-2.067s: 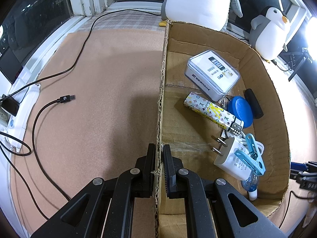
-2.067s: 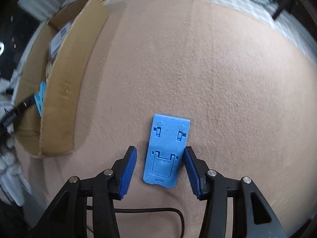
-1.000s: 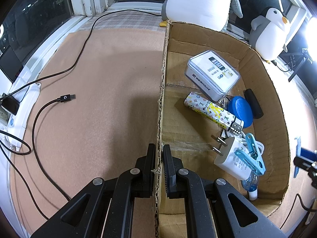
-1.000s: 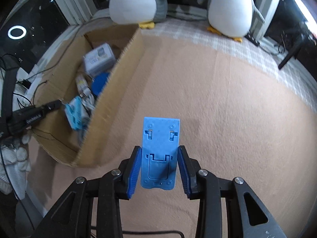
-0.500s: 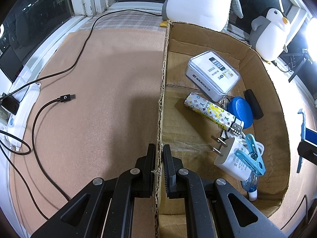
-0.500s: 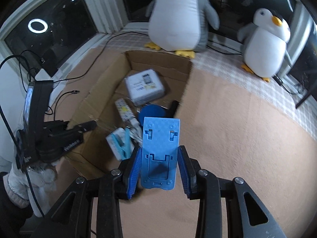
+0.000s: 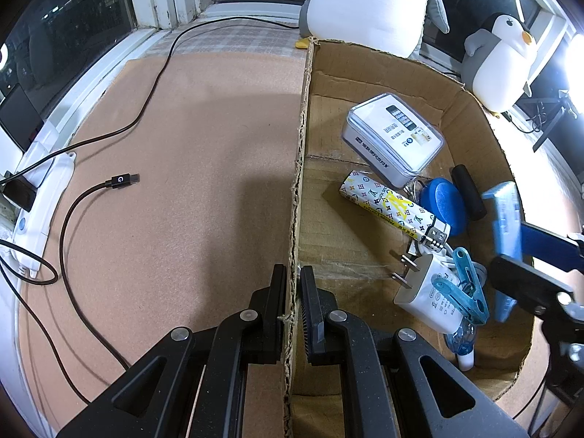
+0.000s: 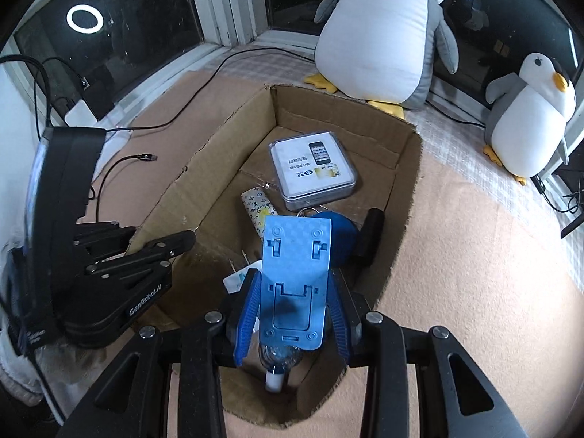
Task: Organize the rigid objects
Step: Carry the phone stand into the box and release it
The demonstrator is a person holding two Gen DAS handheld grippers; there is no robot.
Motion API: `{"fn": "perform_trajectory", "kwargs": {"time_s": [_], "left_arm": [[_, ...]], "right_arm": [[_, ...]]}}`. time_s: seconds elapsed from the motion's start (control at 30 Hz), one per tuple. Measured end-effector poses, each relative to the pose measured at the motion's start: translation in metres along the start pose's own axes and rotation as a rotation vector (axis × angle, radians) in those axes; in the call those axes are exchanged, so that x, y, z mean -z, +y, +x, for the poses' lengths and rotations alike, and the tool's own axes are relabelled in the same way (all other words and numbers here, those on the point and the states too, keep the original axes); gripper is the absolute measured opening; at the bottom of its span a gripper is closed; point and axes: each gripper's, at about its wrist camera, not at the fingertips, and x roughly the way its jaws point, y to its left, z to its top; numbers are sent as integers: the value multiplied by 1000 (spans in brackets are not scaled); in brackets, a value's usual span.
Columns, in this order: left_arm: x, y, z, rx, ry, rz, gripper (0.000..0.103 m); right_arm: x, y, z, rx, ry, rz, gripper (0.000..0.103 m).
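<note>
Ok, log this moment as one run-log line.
left gripper: shut on cardboard box wall | right gripper: shut on blue phone stand, held over the box | stand not released

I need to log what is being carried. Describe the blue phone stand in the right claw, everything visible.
The blue phone stand is a flat, folded plate of what looks like light blue plastic, with rounded corners, a faint chequered texture, two small hinge slots near its far end and a cut-out tab near the claw. The right claw is shut on its two long edges, and nothing else touches it. It is held in the air over the cardboard box, above the items inside.
</note>
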Motion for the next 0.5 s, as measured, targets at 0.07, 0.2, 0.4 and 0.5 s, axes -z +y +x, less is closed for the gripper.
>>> {"fn": "perform_trajectory", "kwargs": {"time_s": [0.07,0.2,0.4,0.5], "left_arm": [[0,1,0,-1,1,1,7],[0,1,0,-4,1,1,7],[0,2,1,-8,1,0,8],[0,2,1,-9,1,1,7]], "right_arm": [[-1,1,4,9,1,-4,33],[-5,2,11,23,9,-11,33],[-7,-2,16,26,17,-7,33],[-8,-3,16,28,16,-11,33]]}}
